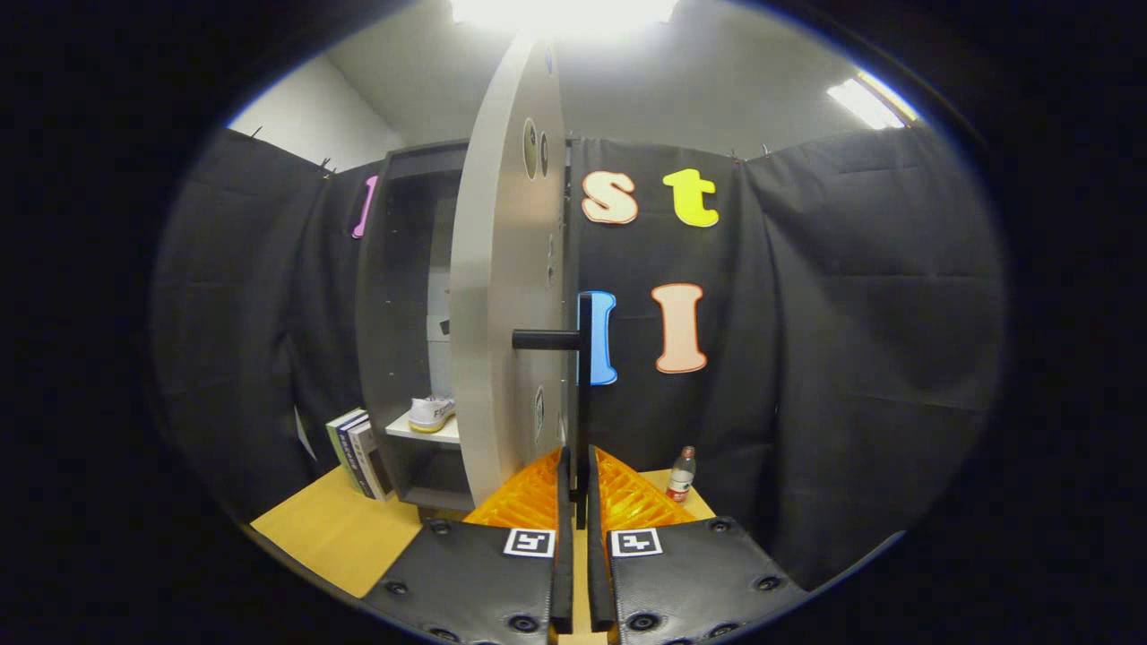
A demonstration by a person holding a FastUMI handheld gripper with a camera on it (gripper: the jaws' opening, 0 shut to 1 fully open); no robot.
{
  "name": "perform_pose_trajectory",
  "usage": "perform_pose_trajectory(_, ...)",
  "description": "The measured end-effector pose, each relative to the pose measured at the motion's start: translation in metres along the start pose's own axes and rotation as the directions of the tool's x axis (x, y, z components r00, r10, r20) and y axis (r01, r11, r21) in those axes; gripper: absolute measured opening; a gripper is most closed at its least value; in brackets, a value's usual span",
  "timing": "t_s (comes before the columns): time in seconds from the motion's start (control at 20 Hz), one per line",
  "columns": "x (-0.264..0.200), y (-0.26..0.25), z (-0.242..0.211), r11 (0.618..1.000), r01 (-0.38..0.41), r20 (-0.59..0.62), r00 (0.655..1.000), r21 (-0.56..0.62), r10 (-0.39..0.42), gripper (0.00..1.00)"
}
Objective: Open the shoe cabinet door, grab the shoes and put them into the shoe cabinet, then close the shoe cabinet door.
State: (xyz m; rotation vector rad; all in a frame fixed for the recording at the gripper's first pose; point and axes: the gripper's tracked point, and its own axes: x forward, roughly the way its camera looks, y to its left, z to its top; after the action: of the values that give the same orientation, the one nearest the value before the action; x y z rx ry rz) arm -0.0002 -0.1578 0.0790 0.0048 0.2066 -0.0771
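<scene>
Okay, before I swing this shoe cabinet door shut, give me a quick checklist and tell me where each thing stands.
1. Fingers on handle: gripper fingers stand nearly closed around the lower end of the black handle; whether both press it, cannot tell.
2. Shoe inside: white shoe rests on the cabinet shelf; ok.
3. Second shoe stored: cannot tell.
4. Door open, edge-on toward the fingers; ok.
5. Books stand left of the cabinet, outside the door's path; ok.
6. Bottle stands right of the door, beyond the fingers; ok.
</scene>
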Motion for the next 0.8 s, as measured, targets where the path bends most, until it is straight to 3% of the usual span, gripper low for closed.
perform_pose_trajectory(0.2,-0.006,-0.024,-0.002,0.997,0.061,-0.014,0.998,0.043,-0.060,0.05)
perform_pose_trajectory(0.35,-0.029,-0.043,0.002,0.992,0.118,-0.004,0.993,0.034,-0.117,0.16)
perform_pose_trajectory(0.4,-0.040,-0.040,0.006,0.992,0.113,0.006,0.993,0.049,-0.114,0.24)
perform_pose_trajectory(0.5,-0.054,-0.037,0.009,0.991,0.114,0.025,0.993,0.063,-0.116,0.57)
perform_pose_trajectory(0.7,-0.081,-0.024,0.004,0.988,0.152,0.095,0.983,0.039,-0.155,0.98)
perform_pose_trajectory(0.8,-0.087,-0.005,-0.007,0.990,0.141,0.123,0.982,0.017,-0.142,0.98)
